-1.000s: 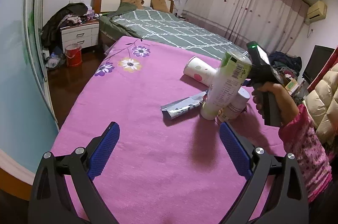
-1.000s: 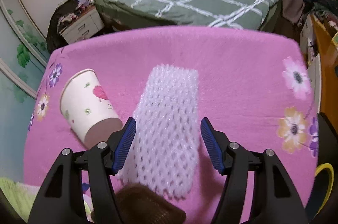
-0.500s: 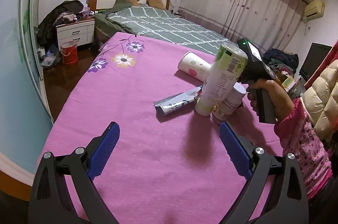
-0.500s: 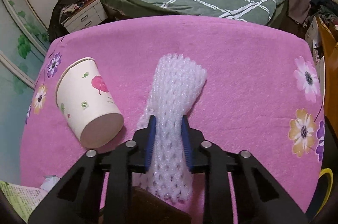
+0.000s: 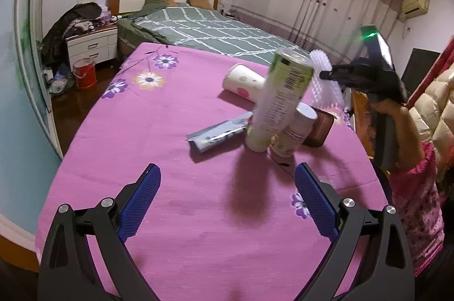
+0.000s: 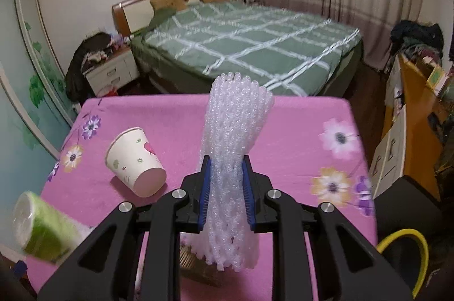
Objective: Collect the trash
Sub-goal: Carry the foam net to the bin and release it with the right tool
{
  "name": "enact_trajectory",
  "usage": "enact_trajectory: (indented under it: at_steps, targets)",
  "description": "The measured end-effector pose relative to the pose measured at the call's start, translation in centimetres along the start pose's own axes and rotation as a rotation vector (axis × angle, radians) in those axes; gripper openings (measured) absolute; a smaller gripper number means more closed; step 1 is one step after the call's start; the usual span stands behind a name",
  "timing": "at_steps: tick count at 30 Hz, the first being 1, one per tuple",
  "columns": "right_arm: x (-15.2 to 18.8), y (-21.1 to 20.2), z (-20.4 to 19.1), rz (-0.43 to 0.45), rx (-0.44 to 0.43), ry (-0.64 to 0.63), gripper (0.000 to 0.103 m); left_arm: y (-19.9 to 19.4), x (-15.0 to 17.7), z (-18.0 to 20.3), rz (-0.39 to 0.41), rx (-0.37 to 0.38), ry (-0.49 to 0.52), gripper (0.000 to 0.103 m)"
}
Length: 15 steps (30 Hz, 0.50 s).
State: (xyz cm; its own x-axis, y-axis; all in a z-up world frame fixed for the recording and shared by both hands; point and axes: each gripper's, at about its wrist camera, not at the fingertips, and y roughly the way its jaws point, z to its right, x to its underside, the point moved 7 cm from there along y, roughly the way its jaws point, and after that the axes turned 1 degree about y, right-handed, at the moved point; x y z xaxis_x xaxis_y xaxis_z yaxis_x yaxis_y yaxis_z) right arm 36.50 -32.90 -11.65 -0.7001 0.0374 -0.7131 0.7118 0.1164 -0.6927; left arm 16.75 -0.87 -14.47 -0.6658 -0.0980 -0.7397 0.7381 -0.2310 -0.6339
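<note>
- Item 1, foam net sleeve [image 6: 235,147]: white, tubular, pinched at its waist by the right gripper [image 6: 226,193]. Long axis runs straight forward along the fingers, far end flared and clear of the pink cover [image 6: 298,136]; near end hangs below the jaws over a brown object, only partly visible.
- Right gripper: jaws have just been closing and now stand narrow, clamped on the foam, which bulges above and below the blue pads [image 6: 205,193].
- Left gripper [image 5: 227,204]: jaws wide apart, nothing between them, low over bare cover, short of the pile.
- Item 2, remaining trash, ahead of the left gripper: green-labelled bottle [image 5: 279,99] leaning, a smaller white bottle [image 5: 295,132] touching it, a flat foil tube [image 5: 220,132] just beside, its long axis crosswise to the left fingers.
- Item 3, paper cup [image 6: 134,160]: on its side, left of the held foam, nearer the right gripper.
- Judgement: the foam goes to a bin next; none is identifiable in view.
</note>
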Motion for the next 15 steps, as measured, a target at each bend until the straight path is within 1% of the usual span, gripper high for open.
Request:
enact_trajectory:
  at_steps: [3, 5, 8, 13, 15]
  targets:
    - [0.4, -2.7, 1.1, 0.044, 0.009, 0.001, 0.020, 0.0, -0.1, 1.1, 0.001, 0.013, 0.021, 0.094]
    - [0.8, -4.1, 2.0, 0.059, 0.012, 0.006, 0.020, 0.1, -0.2, 1.8, 0.000, 0.022, 0.032, 0.094]
    - [1.6, -5.6, 3.4, 0.068, 0.006, 0.017, 0.020, 0.2, -0.3, 2.9, -0.003, 0.036, 0.050, 0.094]
    - [3.6, -8.1, 6.0, 0.088, 0.027, 0.038, 0.020, 0.5, -0.4, 5.0, -0.014, 0.057, 0.080, 0.094]
    - [4.9, -8.9, 7.8, 0.088, 0.039, 0.062, 0.020, 0.7, -0.5, 5.6, -0.017, 0.063, 0.088, 0.094]
